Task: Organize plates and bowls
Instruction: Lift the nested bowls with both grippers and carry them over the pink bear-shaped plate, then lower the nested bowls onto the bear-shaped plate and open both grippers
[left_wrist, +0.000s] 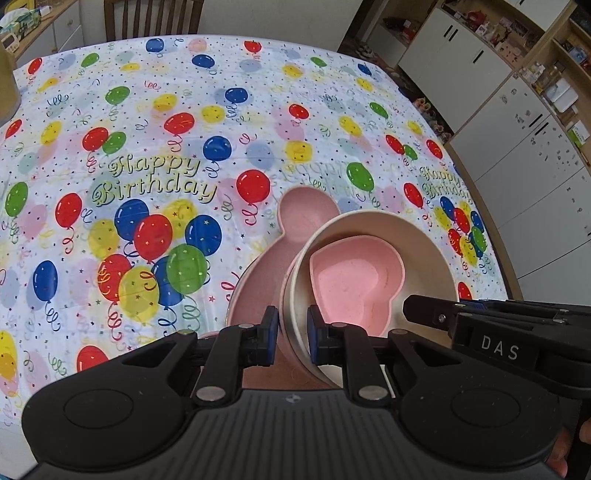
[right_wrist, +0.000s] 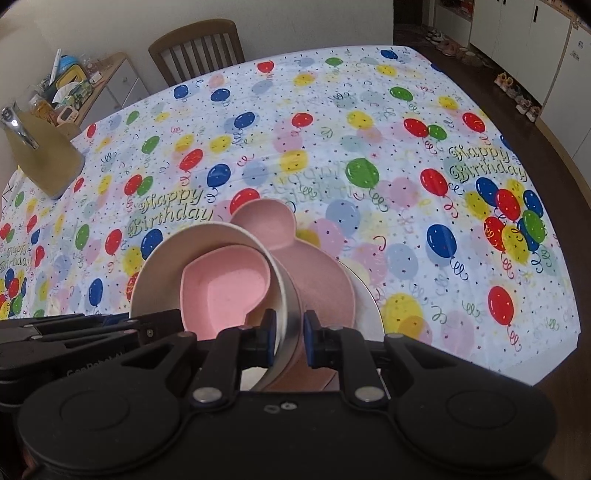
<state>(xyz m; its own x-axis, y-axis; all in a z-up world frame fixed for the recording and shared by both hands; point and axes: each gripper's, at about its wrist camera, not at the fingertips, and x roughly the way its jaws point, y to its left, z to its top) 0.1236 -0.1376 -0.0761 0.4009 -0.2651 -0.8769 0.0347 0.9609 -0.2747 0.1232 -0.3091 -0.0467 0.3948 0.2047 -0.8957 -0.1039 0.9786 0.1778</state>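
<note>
My left gripper (left_wrist: 292, 334) sits at the lower centre of its view, its blue-padded fingers closed on the near wall of a round cream-white bowl (left_wrist: 424, 254). One pad is outside the wall, the other inside. The bowl is tilted, its mouth turned toward the right of the frame.

Inside it lies a small pink heart-shaped dish (left_wrist: 354, 284), resting against the bowl's inner wall. Behind and to the left of the bowl is a dusty-pink plate with two round ears (left_wrist: 299, 218), its ear reaching toward the middle of the frame. The bowl overlaps the plate's right part; I cannot tell whether it touches the plate.

In the right wrist view, my right gripper (right_wrist: 290, 338) is at the lower centre, fingers clamped on the opposite wall of the same cream-white bowl (right_wrist: 155, 273), which fills the lower left of that frame with the pink heart-shaped dish (right_wrist: 225, 288) in it. The eared pink plate (right_wrist: 317, 280) lies to the right of the bowl, with a white rim showing under its right edge.

Everything stands over a balloon-printed "Happy Birthday" tablecloth (right_wrist: 406, 177). A brown wooden chair (right_wrist: 199, 48) stands at the table's far side, upper left of that frame.
</note>
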